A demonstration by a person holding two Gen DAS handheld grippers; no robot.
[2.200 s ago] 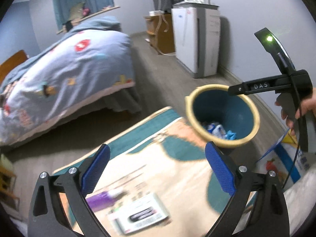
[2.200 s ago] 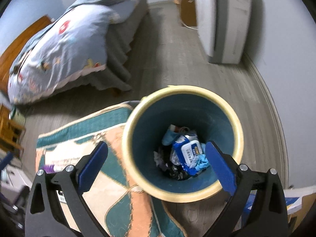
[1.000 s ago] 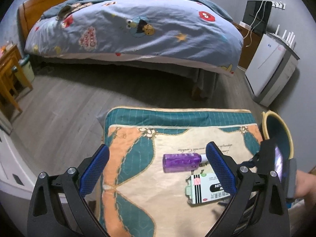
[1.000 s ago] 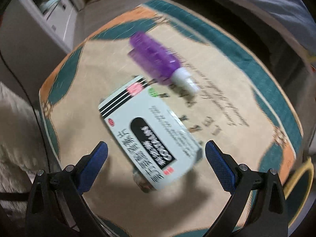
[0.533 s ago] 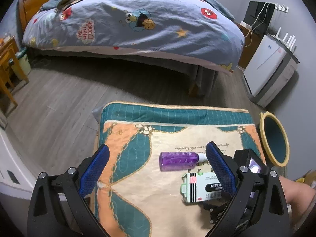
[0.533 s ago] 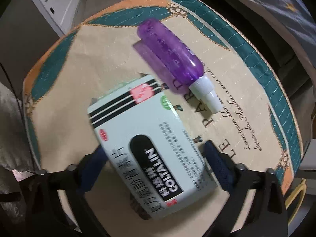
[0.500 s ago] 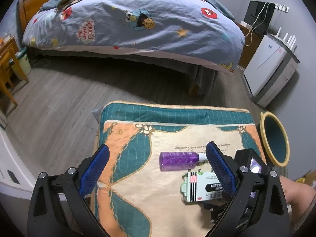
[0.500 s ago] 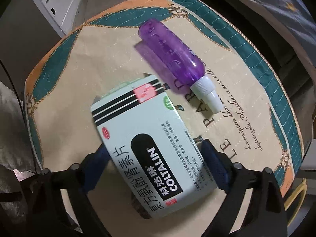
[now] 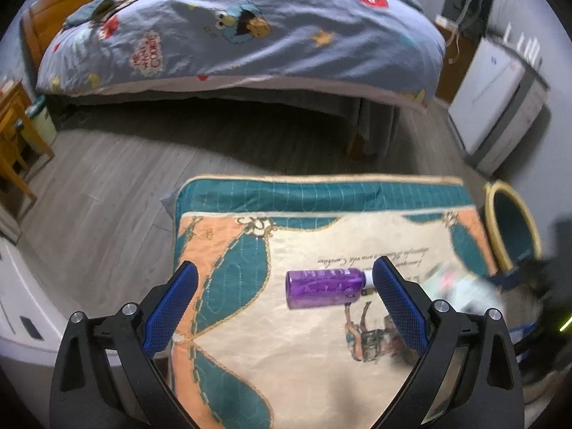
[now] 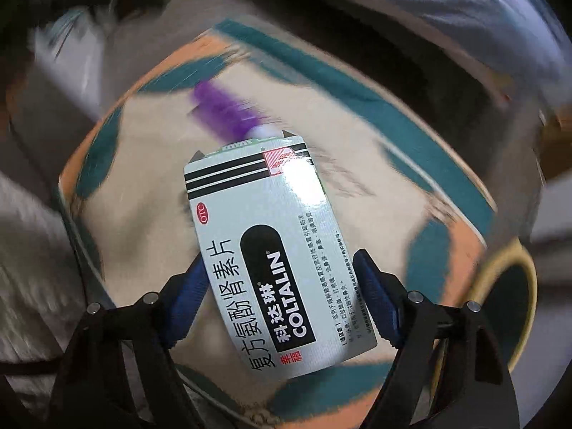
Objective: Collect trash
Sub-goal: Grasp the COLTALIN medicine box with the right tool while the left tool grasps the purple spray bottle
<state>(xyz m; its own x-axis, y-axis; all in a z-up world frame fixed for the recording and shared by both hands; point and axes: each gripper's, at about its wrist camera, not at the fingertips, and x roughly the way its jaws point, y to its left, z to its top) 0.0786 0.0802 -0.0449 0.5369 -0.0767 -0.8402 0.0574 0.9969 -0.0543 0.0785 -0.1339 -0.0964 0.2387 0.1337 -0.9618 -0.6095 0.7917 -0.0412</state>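
jaws: our right gripper (image 10: 282, 293) now clamps the box (image 10: 271, 250), lifted off the mat (image 9: 250, 357); half a second ago it lay flat. left gripper (image 9: 284, 304) wide, empty. bottle (image 9: 323, 287) left; bin (image 9: 514, 228) next.

Medicine box (image 10: 271, 261): glossy printed card, with a glare patch on its far end. Purple bottle (image 9: 325, 287): translucent smooth plastic. Cover (image 9: 250, 339) beneath the hand-held gripper (image 9: 282, 307): quilted cloth with stitched seams and a soft sheen. Gripper pads (image 9: 398, 305): blue, finely textured, on matt black plastic arms. Floor (image 9: 107, 193): matt wood-look planks. Duvet (image 9: 250, 25): printed cloth.
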